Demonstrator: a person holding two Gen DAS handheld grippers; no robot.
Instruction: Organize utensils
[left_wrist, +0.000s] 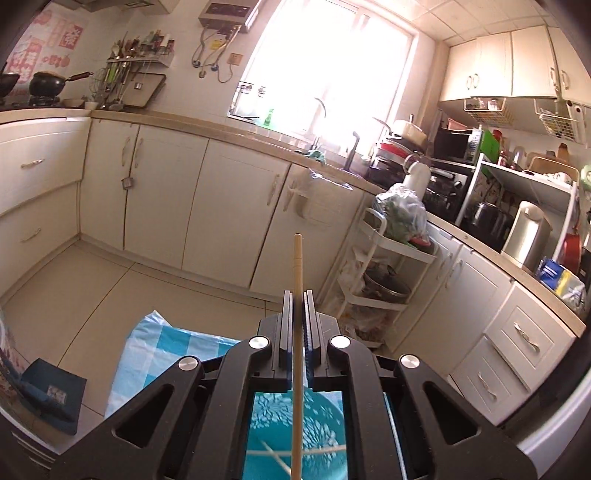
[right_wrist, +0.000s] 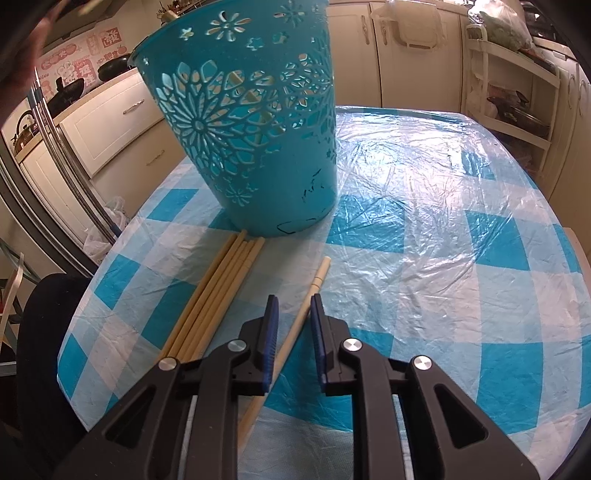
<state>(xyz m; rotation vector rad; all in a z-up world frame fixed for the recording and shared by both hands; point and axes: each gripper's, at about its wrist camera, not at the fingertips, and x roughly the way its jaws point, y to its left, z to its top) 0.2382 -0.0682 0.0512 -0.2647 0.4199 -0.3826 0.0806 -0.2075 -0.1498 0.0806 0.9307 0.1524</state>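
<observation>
One chopstick up over the basket, one more lined up on the table

My left gripper (left_wrist: 297, 295) clamps a chopstick (left_wrist: 297, 258) lengthwise above the teal basket (left_wrist: 258, 424) (ready to drop in, I judge); my right gripper (right_wrist: 293, 301), jaws parted, straddles a loose chopstick (right_wrist: 295, 325) beside the bundle (right_wrist: 218, 288) on the checked tablecloth (right_wrist: 443, 240)

Basket (right_wrist: 251, 122): my teal cut-out bucket, upright on the counter.
Loose chopstick (right_wrist: 295, 325): pale wood, flat, just in front of the basket.
Bundle (right_wrist: 214, 295): several chopsticks side by side, tips touching the basket's base.
Held chopstick (left_wrist: 297, 291): raised above the basket.
</observation>
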